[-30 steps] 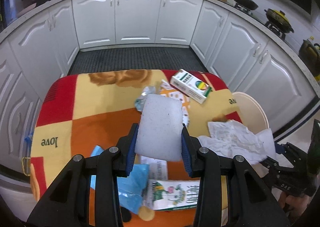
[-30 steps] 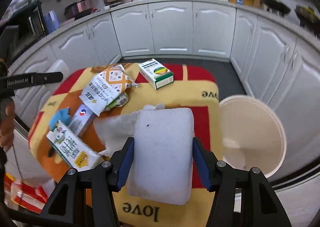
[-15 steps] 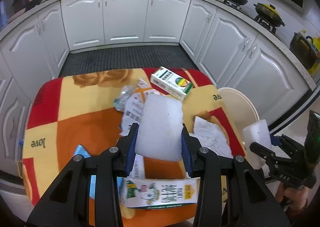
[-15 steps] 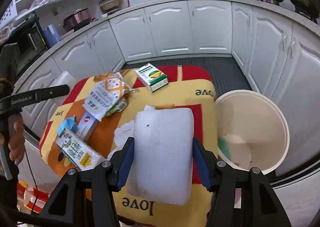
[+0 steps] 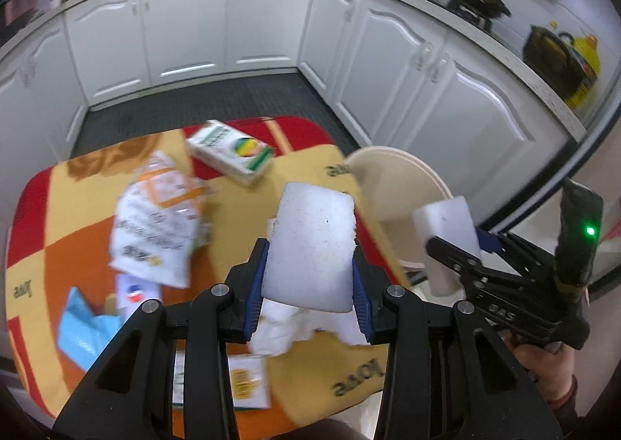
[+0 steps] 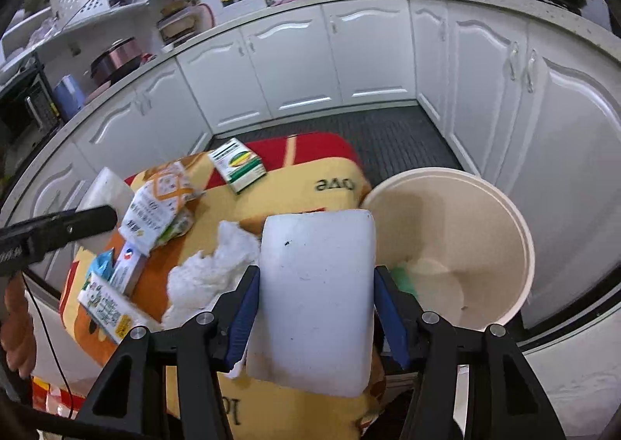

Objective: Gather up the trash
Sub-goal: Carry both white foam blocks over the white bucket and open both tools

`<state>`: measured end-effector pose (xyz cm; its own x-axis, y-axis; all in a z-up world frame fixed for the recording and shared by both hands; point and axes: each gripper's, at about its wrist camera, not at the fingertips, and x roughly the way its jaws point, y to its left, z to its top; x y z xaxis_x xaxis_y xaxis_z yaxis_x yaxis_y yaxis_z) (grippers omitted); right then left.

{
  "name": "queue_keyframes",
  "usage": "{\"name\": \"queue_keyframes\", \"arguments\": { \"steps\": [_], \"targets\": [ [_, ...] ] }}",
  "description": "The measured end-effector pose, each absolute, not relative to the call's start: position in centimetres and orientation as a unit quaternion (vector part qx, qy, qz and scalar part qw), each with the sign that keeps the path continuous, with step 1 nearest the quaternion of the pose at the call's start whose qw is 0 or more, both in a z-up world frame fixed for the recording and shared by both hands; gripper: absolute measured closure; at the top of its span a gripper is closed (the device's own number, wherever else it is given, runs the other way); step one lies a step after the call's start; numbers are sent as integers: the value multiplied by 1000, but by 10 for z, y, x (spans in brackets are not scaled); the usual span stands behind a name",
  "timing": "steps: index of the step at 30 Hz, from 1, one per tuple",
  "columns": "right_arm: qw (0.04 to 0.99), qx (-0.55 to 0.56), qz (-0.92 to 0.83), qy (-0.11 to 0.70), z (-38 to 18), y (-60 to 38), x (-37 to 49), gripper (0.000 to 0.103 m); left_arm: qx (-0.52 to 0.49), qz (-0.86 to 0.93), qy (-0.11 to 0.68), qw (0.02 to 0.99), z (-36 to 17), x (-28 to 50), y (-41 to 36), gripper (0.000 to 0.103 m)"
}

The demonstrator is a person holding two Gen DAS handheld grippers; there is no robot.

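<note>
- The crumpled tissue (image 5: 279,327) lies on the table (image 5: 233,215) close to its right edge, and it is not yet collected.
- A second ago it lay under the tip of the right gripper (image 6: 316,277). Now the left gripper (image 5: 309,257) has come over it, and the right one has drawn back to the bin (image 6: 524,246).
- I judge the tissue is the next thing to go in.
- Each gripper's jaws are closed on a white foam block (image 5: 310,230), so neither holds trash.
- The bin stands just beside the table's right edge, with something green and white inside.
- The table cover says "love" at its edges, and the right gripper carries "DAS".
- The print on the green-and-white box (image 5: 229,151) and the snack bag (image 5: 155,230) is too blurred to read.
</note>
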<state>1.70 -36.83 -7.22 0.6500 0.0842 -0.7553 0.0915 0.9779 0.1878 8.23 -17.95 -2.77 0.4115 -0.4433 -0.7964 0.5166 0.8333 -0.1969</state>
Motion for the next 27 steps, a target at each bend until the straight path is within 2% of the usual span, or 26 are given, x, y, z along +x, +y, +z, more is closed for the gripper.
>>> {"name": "queue_keyframes", "arguments": {
  "steps": [14, 27],
  "targets": [
    [899, 120, -73, 414, -82, -448, 17, 47, 78, -327, 468, 817, -48, 86, -293, 66],
    [891, 144, -99, 420, -101, -487, 33, 46, 78, -325, 496, 801, -79, 111, -338, 65]
  ]
}}
